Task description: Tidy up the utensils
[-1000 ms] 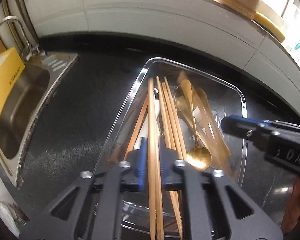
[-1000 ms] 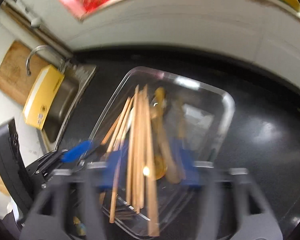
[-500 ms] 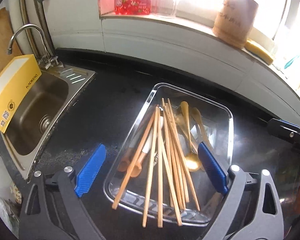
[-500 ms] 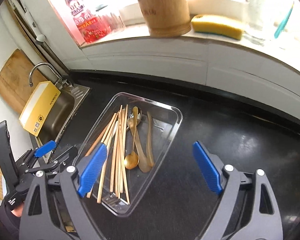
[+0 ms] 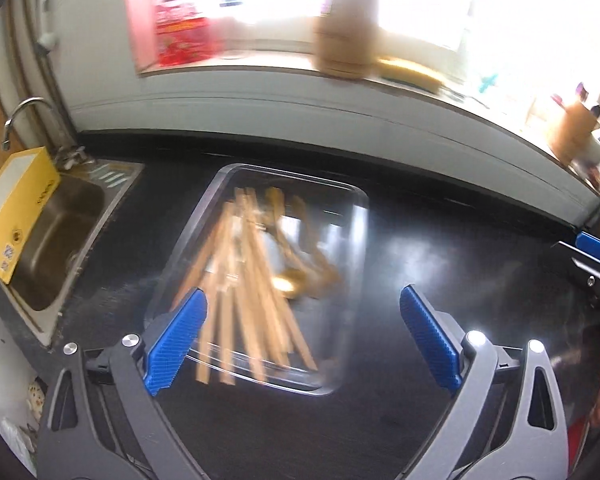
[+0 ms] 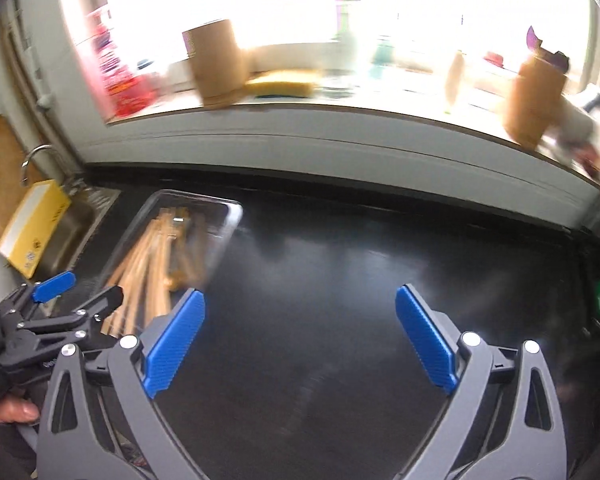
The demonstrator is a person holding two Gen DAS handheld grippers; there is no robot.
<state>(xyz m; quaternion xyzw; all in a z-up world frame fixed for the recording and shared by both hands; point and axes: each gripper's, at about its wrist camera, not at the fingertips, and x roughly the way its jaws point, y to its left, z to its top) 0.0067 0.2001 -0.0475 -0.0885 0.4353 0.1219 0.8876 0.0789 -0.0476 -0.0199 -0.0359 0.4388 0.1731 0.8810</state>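
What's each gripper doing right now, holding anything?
Left gripper: open, jaws just opened, empty above the tray.
Right gripper: open, jaws just opened, empty.

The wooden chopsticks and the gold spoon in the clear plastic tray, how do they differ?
The wooden chopsticks are many, pale straight sticks fanned out along the tray; the gold spoon is shiny metal with a rounded bowl. The chopsticks fill the tray's sink side, while the spoon lies on the other side of them. Both lie loose inside the clear plastic tray, and neither gripper holds them.

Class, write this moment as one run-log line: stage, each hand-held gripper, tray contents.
stage: between grasps | left hand-held gripper: open, empty | right hand-held gripper: open, empty | clear plastic tray: wooden chopsticks, gold spoon
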